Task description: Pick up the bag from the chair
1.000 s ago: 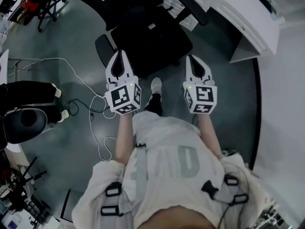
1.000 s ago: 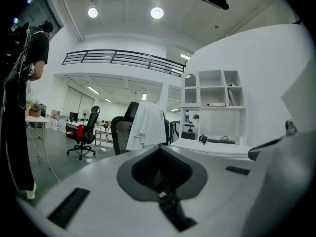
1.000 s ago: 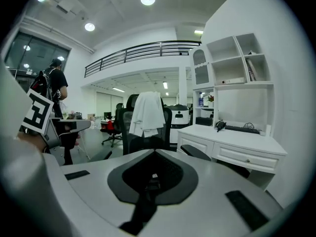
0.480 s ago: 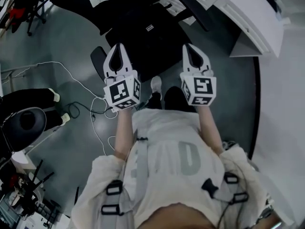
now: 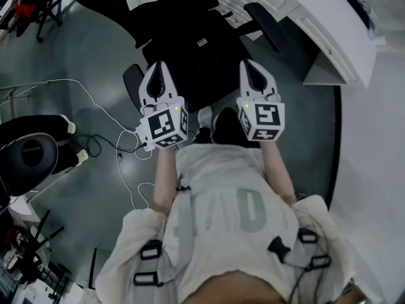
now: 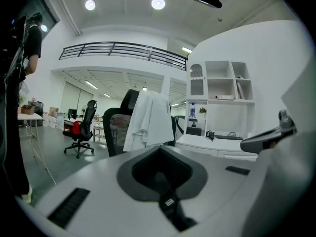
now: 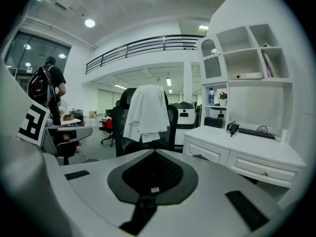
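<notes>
In the head view a black bag [image 5: 201, 50] with a small white label lies on the seat of a black office chair [image 5: 134, 76]. My left gripper [image 5: 158, 66] is shut and empty, its tips over the seat's left front edge. My right gripper [image 5: 249, 64] is also shut and empty, over the seat's right front edge. Neither touches the bag. In both gripper views the shut white jaws fill the lower half and hide the seat. Above them rises the chair back [image 6: 114, 127] [image 7: 170, 120], draped with a white garment [image 6: 148, 120] [image 7: 145, 113].
A white desk with drawers [image 5: 329, 24] [image 7: 247, 157] stands right of the chair, with white shelves [image 6: 222, 83] above it. White cables [image 5: 107, 109] trail over the floor at left, near another dark chair [image 5: 28, 157]. A person with a backpack [image 7: 47, 90] stands at far left.
Both grippers have moved forward toward the chair and now reach over the seat's front edge. Both stay shut.
</notes>
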A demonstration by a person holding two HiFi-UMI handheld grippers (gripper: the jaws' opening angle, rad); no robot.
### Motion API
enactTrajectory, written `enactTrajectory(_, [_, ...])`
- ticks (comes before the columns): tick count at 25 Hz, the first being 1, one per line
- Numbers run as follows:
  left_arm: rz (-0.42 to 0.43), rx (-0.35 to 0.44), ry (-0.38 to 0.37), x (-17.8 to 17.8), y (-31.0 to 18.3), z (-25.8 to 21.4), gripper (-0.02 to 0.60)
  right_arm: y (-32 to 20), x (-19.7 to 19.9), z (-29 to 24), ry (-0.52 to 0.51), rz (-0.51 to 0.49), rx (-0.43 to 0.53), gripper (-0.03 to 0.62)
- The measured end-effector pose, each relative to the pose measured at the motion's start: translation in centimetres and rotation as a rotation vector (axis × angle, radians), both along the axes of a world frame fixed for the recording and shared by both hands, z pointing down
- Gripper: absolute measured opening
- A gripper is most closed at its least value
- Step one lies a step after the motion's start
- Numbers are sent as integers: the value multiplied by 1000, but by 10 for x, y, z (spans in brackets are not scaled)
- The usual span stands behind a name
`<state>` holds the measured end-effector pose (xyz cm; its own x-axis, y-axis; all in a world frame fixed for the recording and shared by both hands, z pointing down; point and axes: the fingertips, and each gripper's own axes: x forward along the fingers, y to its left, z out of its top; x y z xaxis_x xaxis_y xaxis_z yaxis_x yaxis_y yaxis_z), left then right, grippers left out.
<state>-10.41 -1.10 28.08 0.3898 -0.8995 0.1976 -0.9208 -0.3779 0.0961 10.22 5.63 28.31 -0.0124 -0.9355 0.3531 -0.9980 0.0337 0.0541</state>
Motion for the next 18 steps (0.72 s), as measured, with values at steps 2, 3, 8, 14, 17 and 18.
enactTrajectory(2, [-8, -6, -4, -1, 0, 2, 6, -1, -3, 3, -2, -10, -13, 6])
enactTrajectory(3, [-11, -10, -5, -1, -1, 3, 6, -2, -4, 6, -5, -20, -21, 6])
enactTrajectory(8, [-35, -20, -6, 2, -6, 7, 6, -14, -3, 12, -17, -46, -28, 6])
enactTrajectory(14, [-84, -51, 61, 1, -16, 8, 6, -34, 6, 7, -46, -45, -9, 6])
enactTrajectory(17, [-115, -46, 48, 0, -22, 8, 6, -46, 15, 3, -55, -45, 5, 6])
enactTrajectory(18, [-121, -43, 38, 2, -24, 7, 6, -49, 19, 3, -55, -48, 7, 6])
